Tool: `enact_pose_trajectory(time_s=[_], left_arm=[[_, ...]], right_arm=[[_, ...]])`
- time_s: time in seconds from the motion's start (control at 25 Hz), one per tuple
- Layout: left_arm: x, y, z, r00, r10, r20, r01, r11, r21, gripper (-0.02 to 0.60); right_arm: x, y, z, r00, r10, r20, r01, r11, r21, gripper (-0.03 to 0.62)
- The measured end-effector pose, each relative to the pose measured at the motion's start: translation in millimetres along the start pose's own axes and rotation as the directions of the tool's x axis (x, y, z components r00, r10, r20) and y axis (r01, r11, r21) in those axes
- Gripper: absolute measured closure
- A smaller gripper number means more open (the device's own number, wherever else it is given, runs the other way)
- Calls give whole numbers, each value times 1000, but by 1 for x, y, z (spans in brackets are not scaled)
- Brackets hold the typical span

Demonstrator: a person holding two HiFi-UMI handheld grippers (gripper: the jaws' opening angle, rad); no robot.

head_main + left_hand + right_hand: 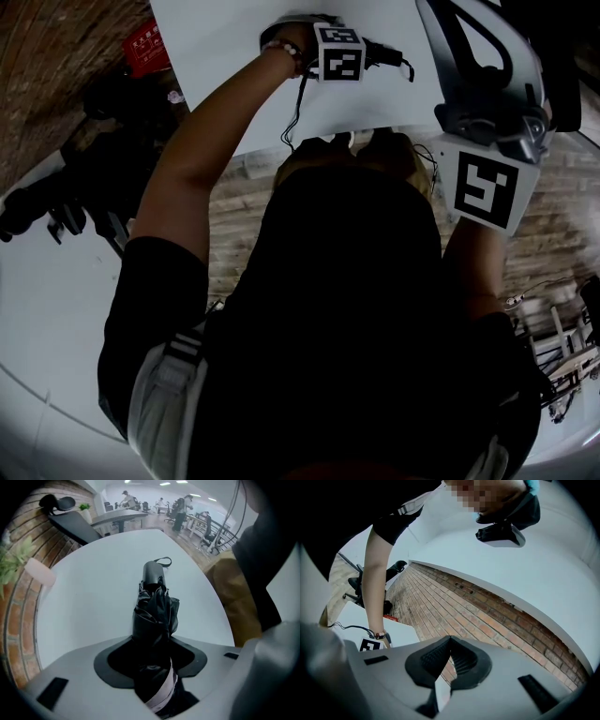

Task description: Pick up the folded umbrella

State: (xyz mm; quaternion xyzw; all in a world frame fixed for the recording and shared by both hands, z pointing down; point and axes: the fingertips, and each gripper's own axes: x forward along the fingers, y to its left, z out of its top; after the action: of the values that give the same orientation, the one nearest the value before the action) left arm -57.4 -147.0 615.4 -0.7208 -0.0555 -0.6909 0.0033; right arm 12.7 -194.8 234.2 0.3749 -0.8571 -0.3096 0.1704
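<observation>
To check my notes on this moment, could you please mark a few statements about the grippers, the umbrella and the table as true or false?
1. The left gripper has its jaws closed on the umbrella. True.
2. The umbrella is opened out. False: it is folded, with a pale band round it.
3. The right gripper also holds something. False: its jaws meet at the tips with nothing between them.
4. The table is white. True.
</observation>
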Motion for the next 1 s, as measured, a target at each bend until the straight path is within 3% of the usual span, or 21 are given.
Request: enact_pose_trajectory(time_s=[0.16, 0.72, 1.0], left_arm=[[0, 2, 1, 1000, -1, 25, 2, 998, -57, 370], [-3, 1, 3, 999, 33, 32, -32, 999, -34, 376], [-6, 2, -1, 997, 53, 60, -45, 992, -120, 380]], right_arm=[[0, -1, 1, 1000, 0, 1, 0, 1000, 2, 565], [-7, -2, 3, 1000, 1, -4, -1, 1000, -8, 566], [-7, -3, 11, 1000, -8, -3, 8, 1000, -11, 566]])
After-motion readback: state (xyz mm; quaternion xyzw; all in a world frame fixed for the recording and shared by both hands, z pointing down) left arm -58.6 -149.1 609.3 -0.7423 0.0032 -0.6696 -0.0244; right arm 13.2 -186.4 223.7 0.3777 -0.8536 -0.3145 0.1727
